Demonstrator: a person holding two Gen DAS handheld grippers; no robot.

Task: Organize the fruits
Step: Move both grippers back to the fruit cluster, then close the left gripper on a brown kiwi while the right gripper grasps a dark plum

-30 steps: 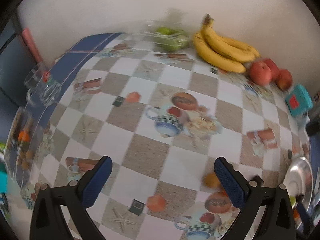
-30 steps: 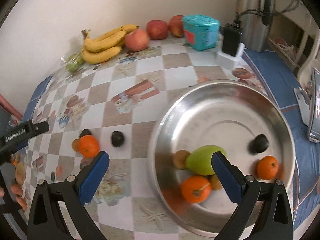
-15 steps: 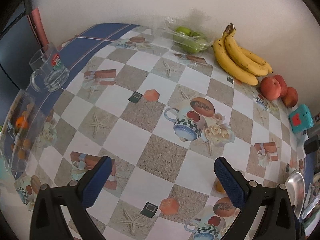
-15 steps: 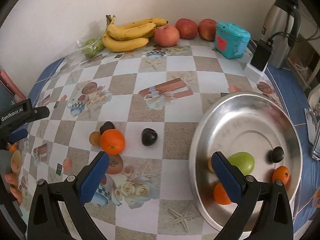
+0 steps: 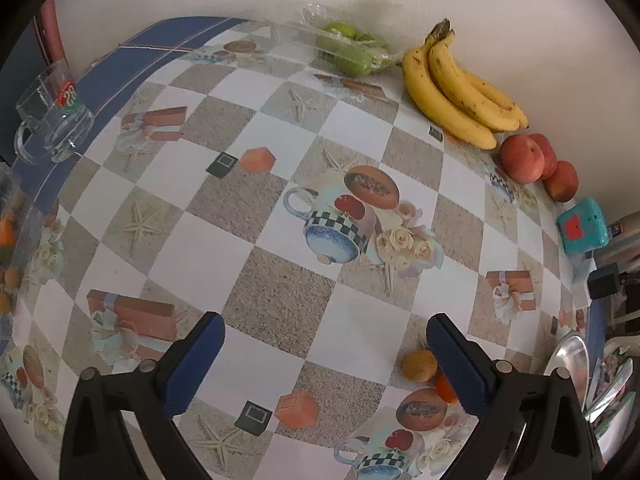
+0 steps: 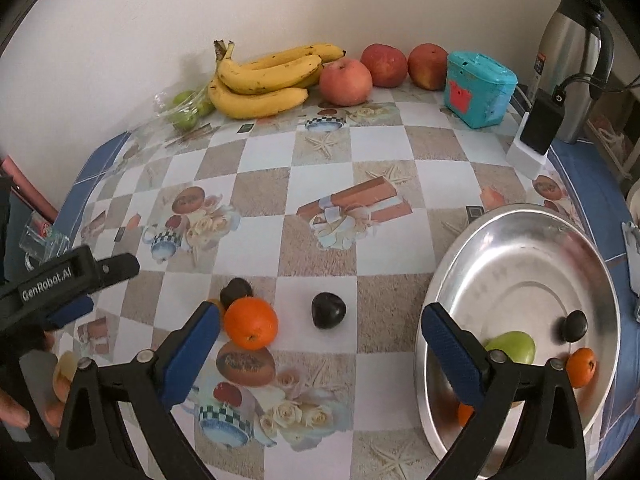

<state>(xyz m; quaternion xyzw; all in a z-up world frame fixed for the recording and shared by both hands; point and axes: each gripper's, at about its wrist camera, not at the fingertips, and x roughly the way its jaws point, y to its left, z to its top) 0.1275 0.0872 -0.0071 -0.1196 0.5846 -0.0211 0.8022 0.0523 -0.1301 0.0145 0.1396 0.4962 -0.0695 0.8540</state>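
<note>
In the right wrist view an orange (image 6: 251, 323), a dark plum (image 6: 329, 310), another dark fruit (image 6: 236, 290) and a small brown fruit behind the left finger lie on the tablecloth. A steel bowl (image 6: 520, 240) at the right holds a green fruit (image 6: 514, 346), a dark fruit (image 6: 574, 325) and small oranges (image 6: 581, 366). My right gripper (image 6: 320, 354) is open and empty, just in front of the orange and plum. My left gripper (image 5: 326, 354) is open and empty; a small brown fruit (image 5: 419, 365) and an orange (image 5: 445, 388) lie by its right finger. The left gripper also shows in the right wrist view (image 6: 72, 276).
Bananas (image 6: 264, 80), three red apples (image 6: 346, 82) and bagged green fruit (image 6: 186, 108) line the back wall. A teal box (image 6: 478, 90), a charger (image 6: 540, 128) and a steel kettle (image 6: 572, 60) stand at the back right. A glass mug (image 5: 52, 120) stands at the left edge.
My right gripper has drawn back and swung left, from over the bowl to in front of the orange and plum. My left gripper view has shifted too; both stay open.
</note>
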